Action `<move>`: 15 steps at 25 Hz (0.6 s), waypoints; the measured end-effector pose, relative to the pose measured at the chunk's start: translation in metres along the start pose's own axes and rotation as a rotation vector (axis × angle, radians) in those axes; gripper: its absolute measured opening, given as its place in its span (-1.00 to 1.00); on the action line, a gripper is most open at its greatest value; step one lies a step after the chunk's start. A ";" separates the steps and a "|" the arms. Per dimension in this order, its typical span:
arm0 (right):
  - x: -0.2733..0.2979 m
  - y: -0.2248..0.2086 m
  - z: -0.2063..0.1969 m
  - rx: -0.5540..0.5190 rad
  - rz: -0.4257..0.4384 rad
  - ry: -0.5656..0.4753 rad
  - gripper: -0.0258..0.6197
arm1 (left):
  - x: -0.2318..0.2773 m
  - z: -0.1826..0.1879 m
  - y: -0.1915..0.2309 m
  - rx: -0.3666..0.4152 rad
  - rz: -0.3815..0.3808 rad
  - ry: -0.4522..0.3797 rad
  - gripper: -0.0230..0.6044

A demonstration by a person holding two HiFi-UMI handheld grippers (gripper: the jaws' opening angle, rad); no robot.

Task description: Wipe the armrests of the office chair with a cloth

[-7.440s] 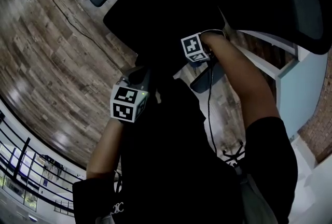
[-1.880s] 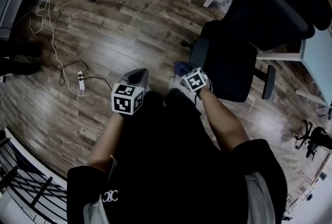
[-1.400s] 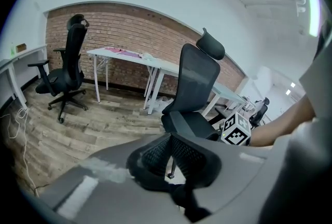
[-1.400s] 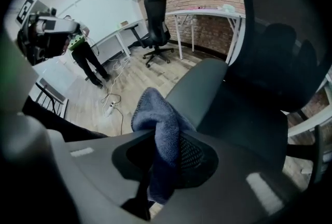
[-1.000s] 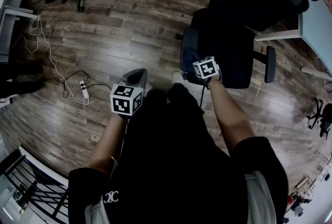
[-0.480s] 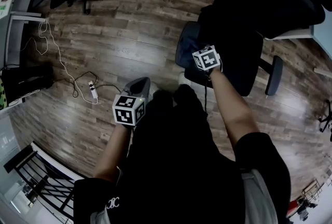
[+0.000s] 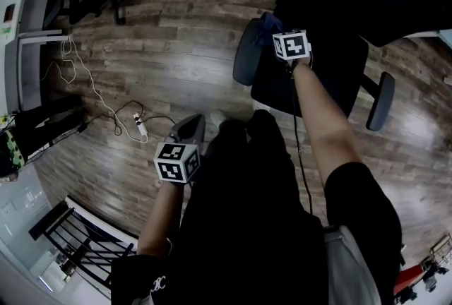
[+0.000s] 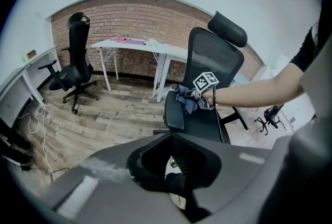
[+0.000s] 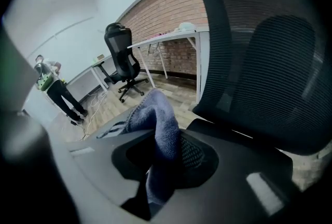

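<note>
Roughly at the first armrest: the right tool pinches the blue cloth, which bunches up ahead of its jaws over the near armrest just below the tool; I can't tell if it touches. The left tool hangs well behind, jaws pressed together and empty. My read: this wipe is barely started, and the far armrest, well off to the tool's right, is not yet done.

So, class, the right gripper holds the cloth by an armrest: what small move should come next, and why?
Probably lower the right gripper so the blue cloth presses the near armrest, then draw it along the pad. The cloth is bunched at the pad's far end; the rest lies bare.
</note>
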State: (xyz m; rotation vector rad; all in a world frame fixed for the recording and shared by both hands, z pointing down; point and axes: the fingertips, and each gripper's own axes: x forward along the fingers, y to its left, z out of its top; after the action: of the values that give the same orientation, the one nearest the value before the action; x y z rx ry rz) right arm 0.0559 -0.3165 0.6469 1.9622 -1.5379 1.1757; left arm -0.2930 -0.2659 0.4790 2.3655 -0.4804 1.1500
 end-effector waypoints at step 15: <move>-0.022 0.088 -0.084 -0.324 0.335 -0.020 -0.67 | 0.065 0.060 -0.049 0.177 -0.128 0.103 -0.91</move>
State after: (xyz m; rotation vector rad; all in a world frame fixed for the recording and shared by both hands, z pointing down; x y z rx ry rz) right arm -0.0585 -0.2708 0.6614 1.5525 -1.9817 0.9509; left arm -0.1924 -0.2651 0.4865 2.4304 -0.1958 1.2931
